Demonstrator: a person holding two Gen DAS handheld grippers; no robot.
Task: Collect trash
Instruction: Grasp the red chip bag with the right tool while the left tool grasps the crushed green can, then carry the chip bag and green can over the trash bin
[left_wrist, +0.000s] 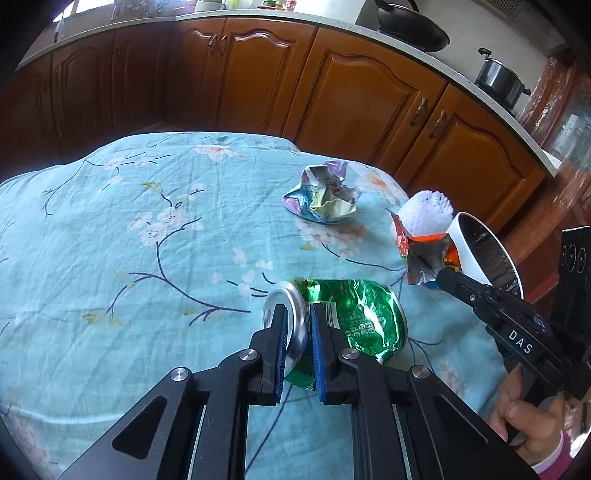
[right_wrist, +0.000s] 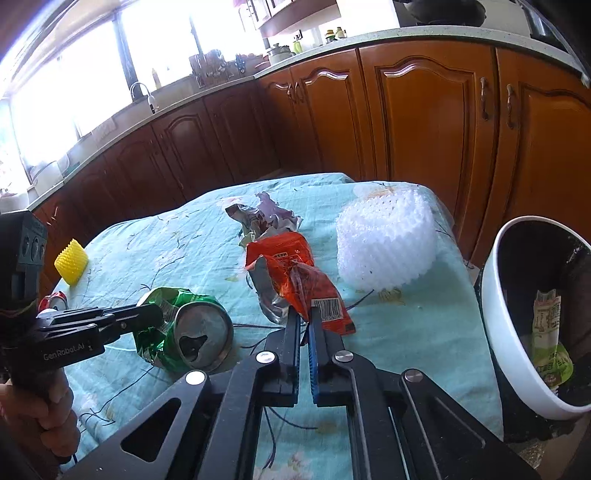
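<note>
My left gripper (left_wrist: 297, 314) is shut on the rim of a crushed green can (left_wrist: 354, 317), which rests on the blue floral tablecloth (left_wrist: 147, 258); the can also shows in the right wrist view (right_wrist: 184, 325). My right gripper (right_wrist: 304, 317) is shut on an orange snack wrapper (right_wrist: 295, 273), held just above the cloth; the wrapper shows in the left wrist view (left_wrist: 424, 258) too. A white trash bin (right_wrist: 517, 332) with a black liner stands off the table's right edge and holds a green wrapper (right_wrist: 552, 343).
A crumpled silvery wrapper (left_wrist: 321, 195) lies farther back on the table. A white foam net (right_wrist: 386, 243) sits near the right edge, a yellow foam net (right_wrist: 71, 266) and a red can (right_wrist: 55, 301) at the left. Wooden cabinets (left_wrist: 351, 96) stand behind.
</note>
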